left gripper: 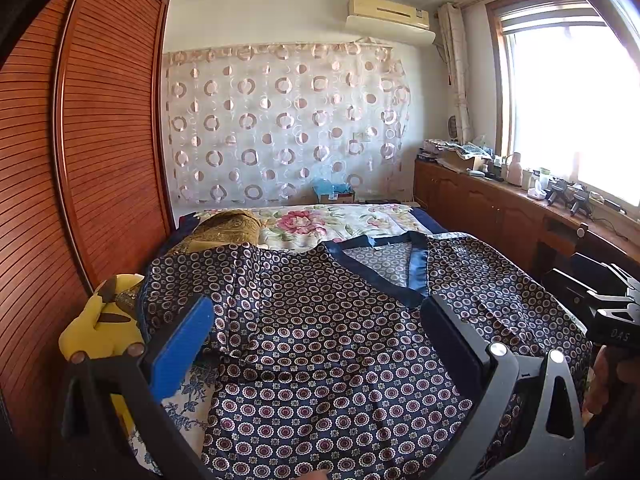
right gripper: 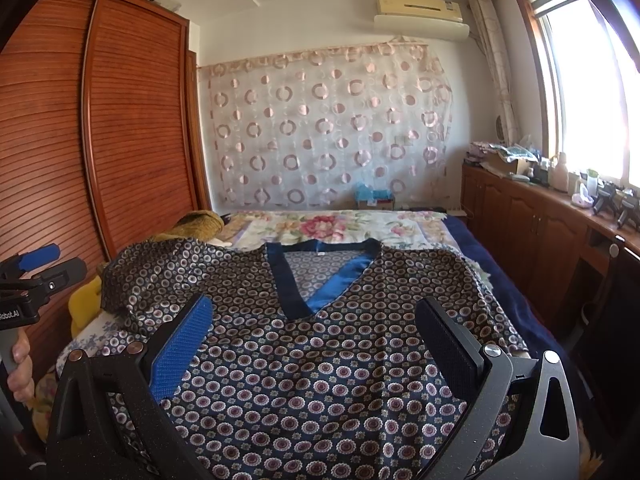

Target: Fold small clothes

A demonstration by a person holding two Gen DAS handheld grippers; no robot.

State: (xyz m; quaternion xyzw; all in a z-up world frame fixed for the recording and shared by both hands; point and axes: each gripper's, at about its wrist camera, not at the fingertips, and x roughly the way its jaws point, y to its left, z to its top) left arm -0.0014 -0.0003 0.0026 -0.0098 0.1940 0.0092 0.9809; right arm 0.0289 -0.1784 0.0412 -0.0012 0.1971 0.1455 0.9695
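Observation:
A dark blue V-neck top (left gripper: 320,344) with a small round flower print lies spread face up on the bed; it also shows in the right wrist view (right gripper: 320,360). Its neck band (right gripper: 320,276) is plain blue. Its left sleeve (left gripper: 200,276) is bunched up near the bed's left edge. My left gripper (left gripper: 316,332) is open and empty, hovering over the top's lower left part. My right gripper (right gripper: 316,340) is open and empty over the top's lower middle. The right gripper shows at the right edge of the left wrist view (left gripper: 612,312), the left gripper at the left edge of the right wrist view (right gripper: 36,276).
A yellow plush toy (left gripper: 104,328) lies at the bed's left edge beside a brown wardrobe (left gripper: 80,160). A floral quilt (left gripper: 320,224) and a gold pillow (left gripper: 228,226) lie beyond the top. A wooden cabinet (right gripper: 540,232) with clutter runs along the right under the window.

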